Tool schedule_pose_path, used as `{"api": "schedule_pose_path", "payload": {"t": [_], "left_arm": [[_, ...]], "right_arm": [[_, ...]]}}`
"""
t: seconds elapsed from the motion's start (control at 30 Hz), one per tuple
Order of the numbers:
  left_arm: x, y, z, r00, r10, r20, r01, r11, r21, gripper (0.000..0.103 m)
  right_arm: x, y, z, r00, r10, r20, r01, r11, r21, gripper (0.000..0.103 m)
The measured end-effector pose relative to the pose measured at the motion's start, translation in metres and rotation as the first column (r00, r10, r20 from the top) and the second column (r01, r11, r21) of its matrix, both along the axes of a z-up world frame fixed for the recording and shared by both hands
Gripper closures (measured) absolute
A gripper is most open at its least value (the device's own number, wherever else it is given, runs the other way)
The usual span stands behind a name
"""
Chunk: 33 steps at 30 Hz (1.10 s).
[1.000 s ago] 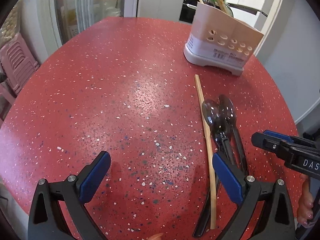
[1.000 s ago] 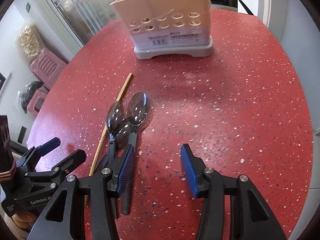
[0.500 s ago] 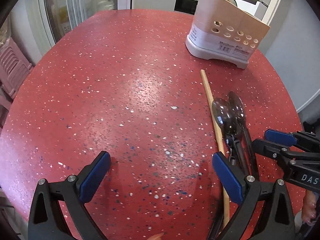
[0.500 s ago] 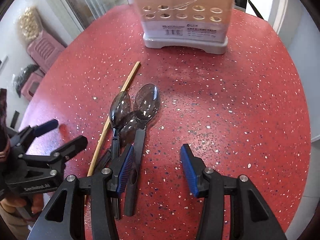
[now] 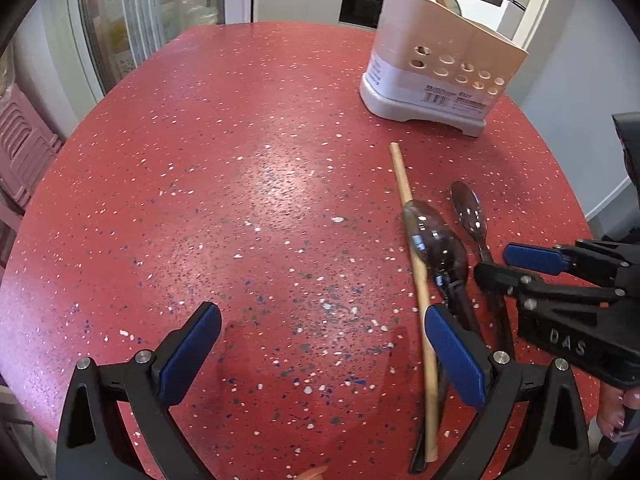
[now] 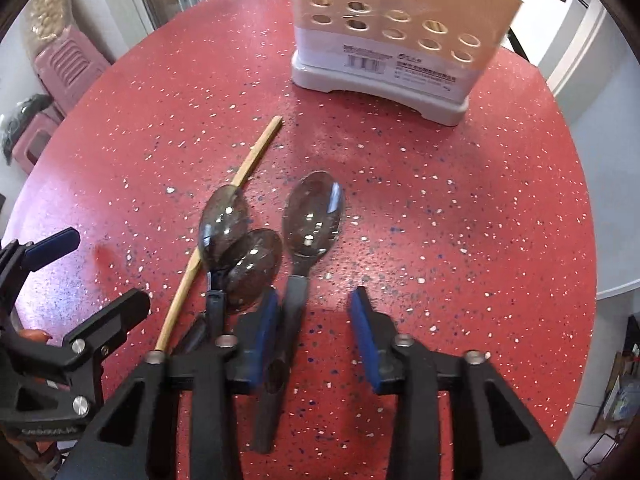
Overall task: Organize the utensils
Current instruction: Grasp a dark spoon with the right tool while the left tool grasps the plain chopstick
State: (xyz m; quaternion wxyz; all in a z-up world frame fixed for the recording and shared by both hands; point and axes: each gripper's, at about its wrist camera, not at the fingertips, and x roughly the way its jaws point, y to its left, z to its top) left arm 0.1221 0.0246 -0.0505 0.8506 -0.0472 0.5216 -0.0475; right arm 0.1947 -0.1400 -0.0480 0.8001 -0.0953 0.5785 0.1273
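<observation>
pink plastic stools point(image 6: 66, 66) beside table point(image 6: 480, 208)

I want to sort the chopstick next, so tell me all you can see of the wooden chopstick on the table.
The wooden chopstick is one slim, pale tan, wood-like stick lying flat on the red speckled table. Its far end points toward the utensil holder without touching it; its near end lies beside the dark spoon handles. The leftmost smoky spoon overlaps its middle. No gripper touches it; in the left wrist view it passes just beside a blue pad of the left gripper.
</observation>
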Motion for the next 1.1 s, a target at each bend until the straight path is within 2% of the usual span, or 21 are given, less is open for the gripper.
{"api": "schedule_pose_path", "payload": {"t": [0.07, 0.1, 0.43, 0.67, 0.77, 0.93, 1.07, 1.1], "left_arm": [[0.002, -0.005, 0.000, 1.000, -0.013, -0.004, 0.013, 1.000, 0.002, 0.000], [0.004, -0.007, -0.001, 1.000, -0.023, -0.008, 0.023, 1.000, 0.008, 0.000], [0.011, -0.021, -0.012, 0.996, -0.057, -0.062, 0.063, 0.993, 0.100, 0.000], [0.019, -0.024, -0.012, 0.996, -0.053, -0.066, 0.060, 0.992, 0.113, 0.000], [0.033, -0.029, -0.010, 0.996, -0.051, -0.066, 0.059, 0.991, 0.122, 0.000], [0.054, -0.038, -0.008, 0.995, -0.075, -0.073, 0.085, 0.986, 0.145, 0.000], [0.071, -0.044, -0.004, 0.991, -0.101, -0.084, 0.111, 0.986, 0.122, 0.000], [0.074, -0.046, -0.003, 0.990, -0.112, -0.084, 0.122, 0.985, 0.119, 0.004]], "right_arm": [[0.003, -0.003, 0.000, 1.000, -0.006, -0.005, 0.007, 1.000, 0.013, 0.090], [0.003, -0.007, 0.001, 1.000, -0.009, -0.009, 0.009, 1.000, 0.022, 0.090], [0.001, -0.022, -0.002, 1.000, 0.000, 0.000, 0.000, 0.997, 0.075, 0.090], [-0.001, -0.042, -0.001, 1.000, 0.005, 0.000, -0.005, 0.995, 0.096, 0.090], [-0.001, -0.053, 0.000, 1.000, -0.015, -0.021, 0.018, 0.989, 0.143, 0.090], [-0.002, -0.074, 0.006, 0.999, -0.040, -0.010, 0.041, 0.985, 0.169, 0.090], [-0.003, -0.087, 0.012, 0.998, -0.057, -0.001, 0.056, 0.981, 0.186, 0.090], [-0.003, -0.088, 0.013, 0.998, -0.059, -0.001, 0.059, 0.980, 0.189, 0.090]]}}
